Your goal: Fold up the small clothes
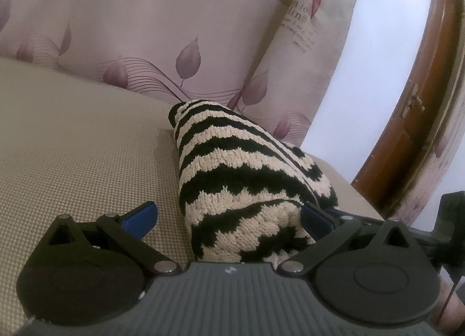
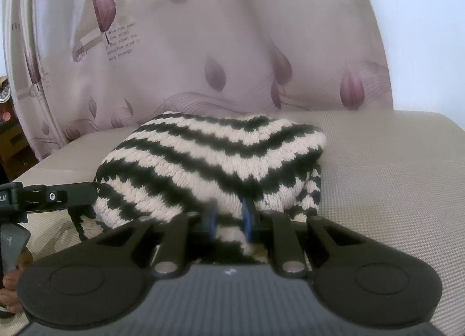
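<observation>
A black-and-cream zigzag knit garment [image 1: 241, 179] lies folded in a thick bundle on the beige woven surface [image 1: 72, 147]. My left gripper [image 1: 229, 219] is open, its blue-padded fingers [image 1: 142, 218] spread wide, with the near end of the bundle lying between them. In the right wrist view the same garment [image 2: 209, 158] fills the middle. My right gripper [image 2: 229, 219] is shut on the garment's near edge, its blue pads pinching the knit. The left gripper also shows in the right wrist view [image 2: 58, 196] at the garment's left end.
A pale curtain with purple leaf print [image 1: 174, 30] hangs just behind the surface. A white wall [image 1: 377, 45] and a brown wooden door [image 1: 421, 103] stand to the right. The beige surface [image 2: 392, 176] extends right of the garment.
</observation>
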`<state>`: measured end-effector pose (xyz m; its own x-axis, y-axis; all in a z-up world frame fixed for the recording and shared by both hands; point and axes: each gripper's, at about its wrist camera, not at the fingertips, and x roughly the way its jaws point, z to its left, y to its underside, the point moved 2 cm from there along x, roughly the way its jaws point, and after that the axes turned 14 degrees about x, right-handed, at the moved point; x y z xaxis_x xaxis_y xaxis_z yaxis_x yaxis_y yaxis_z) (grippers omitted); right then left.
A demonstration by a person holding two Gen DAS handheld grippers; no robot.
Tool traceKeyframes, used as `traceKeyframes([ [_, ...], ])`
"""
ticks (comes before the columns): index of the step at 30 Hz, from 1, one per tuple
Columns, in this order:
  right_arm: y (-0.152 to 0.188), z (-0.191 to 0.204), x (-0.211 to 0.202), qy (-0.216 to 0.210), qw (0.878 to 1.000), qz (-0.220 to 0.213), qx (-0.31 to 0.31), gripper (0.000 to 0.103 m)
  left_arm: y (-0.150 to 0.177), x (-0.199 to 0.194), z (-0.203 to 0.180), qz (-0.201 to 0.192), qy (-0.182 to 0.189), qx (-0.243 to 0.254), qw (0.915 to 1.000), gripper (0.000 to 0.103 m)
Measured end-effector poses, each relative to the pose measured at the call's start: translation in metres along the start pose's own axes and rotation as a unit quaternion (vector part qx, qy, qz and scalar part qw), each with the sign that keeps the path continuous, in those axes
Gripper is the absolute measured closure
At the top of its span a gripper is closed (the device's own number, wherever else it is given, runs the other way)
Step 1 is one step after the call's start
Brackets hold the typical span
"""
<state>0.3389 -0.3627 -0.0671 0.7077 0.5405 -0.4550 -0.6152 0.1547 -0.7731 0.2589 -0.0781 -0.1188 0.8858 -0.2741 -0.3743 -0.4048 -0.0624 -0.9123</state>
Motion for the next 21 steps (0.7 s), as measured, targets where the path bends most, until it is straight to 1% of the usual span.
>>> traceKeyframes([
  [9,0.0,0.0,0.0,-0.002,1.0,0.0,0.003,0.086,0.0,0.001,-0.002,0.004,-0.007,0.005,1.0,0.0],
  [15,0.001,0.0,0.0,-0.002,1.0,0.0,0.004,0.086,0.0,0.001,0.001,0.007,-0.004,-0.001,1.0,0.0],
  [19,0.0,-0.002,0.0,-0.007,1.0,0.001,0.011,0.086,-0.002,0.001,0.009,0.009,0.025,-0.02,0.9994,0.0],
  [21,-0.001,-0.004,0.0,-0.013,1.0,0.0,0.019,0.086,-0.004,-0.002,0.021,0.006,0.036,-0.053,0.9979,0.0],
])
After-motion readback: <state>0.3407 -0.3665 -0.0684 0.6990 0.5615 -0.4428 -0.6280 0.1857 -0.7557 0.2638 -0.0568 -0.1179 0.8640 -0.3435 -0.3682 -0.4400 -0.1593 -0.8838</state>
